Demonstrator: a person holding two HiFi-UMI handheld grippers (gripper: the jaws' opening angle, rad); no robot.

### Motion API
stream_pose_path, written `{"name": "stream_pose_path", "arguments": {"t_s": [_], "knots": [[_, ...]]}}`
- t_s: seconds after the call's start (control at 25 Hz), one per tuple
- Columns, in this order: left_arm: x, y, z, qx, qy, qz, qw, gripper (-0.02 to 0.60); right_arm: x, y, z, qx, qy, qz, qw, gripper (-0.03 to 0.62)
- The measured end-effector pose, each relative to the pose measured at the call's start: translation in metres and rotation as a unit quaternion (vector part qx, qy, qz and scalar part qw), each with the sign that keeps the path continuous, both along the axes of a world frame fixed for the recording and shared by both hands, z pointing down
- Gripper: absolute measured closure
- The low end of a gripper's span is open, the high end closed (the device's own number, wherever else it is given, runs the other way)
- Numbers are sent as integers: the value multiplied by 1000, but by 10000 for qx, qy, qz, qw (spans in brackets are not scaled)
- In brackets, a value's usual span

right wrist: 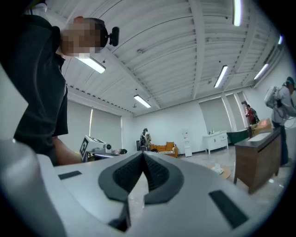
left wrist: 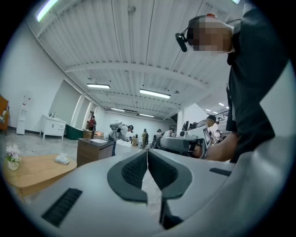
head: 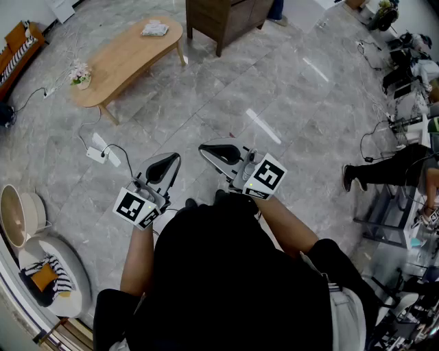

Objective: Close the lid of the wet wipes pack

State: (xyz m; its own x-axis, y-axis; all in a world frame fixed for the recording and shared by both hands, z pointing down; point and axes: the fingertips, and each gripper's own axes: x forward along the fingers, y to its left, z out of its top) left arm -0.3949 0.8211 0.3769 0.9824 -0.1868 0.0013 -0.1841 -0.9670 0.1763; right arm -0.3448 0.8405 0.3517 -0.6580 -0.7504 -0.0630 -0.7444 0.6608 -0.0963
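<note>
The wet wipes pack point(head: 154, 28) lies on the far end of a kidney-shaped wooden coffee table point(head: 123, 58), well away from both grippers. It shows small in the left gripper view point(left wrist: 61, 159) and in the right gripper view point(right wrist: 216, 168); its lid is too small to judge. My left gripper point(head: 171, 161) and right gripper point(head: 206, 150) are held close to the person's body above the grey floor, pointing toward the table. The left gripper point(left wrist: 147, 155) is shut with its pads together and nothing between them. The right gripper point(right wrist: 142, 157) is shut too and holds nothing.
A small flower pot point(head: 81, 74) stands on the table's near end. A dark wooden cabinet point(head: 226, 17) is behind it. A power strip with cables point(head: 96, 154) lies on the floor at left, with round cushions point(head: 51, 274) beyond. A person's legs point(head: 384, 168) and desks are at right.
</note>
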Motion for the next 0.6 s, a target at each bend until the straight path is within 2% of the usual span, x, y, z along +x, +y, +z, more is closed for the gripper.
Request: {"name": "stream_pose_path", "arguments": {"t_s": [0.4, 0.6], "knots": [[-23, -33, -1, -15, 184, 180, 9997, 565, -18, -23, -1, -33, 10, 385, 9993, 585], [-21, -46, 12, -257, 285, 314, 9988, 565, -12, -30, -3, 4, -40, 630, 9980, 584]]}}
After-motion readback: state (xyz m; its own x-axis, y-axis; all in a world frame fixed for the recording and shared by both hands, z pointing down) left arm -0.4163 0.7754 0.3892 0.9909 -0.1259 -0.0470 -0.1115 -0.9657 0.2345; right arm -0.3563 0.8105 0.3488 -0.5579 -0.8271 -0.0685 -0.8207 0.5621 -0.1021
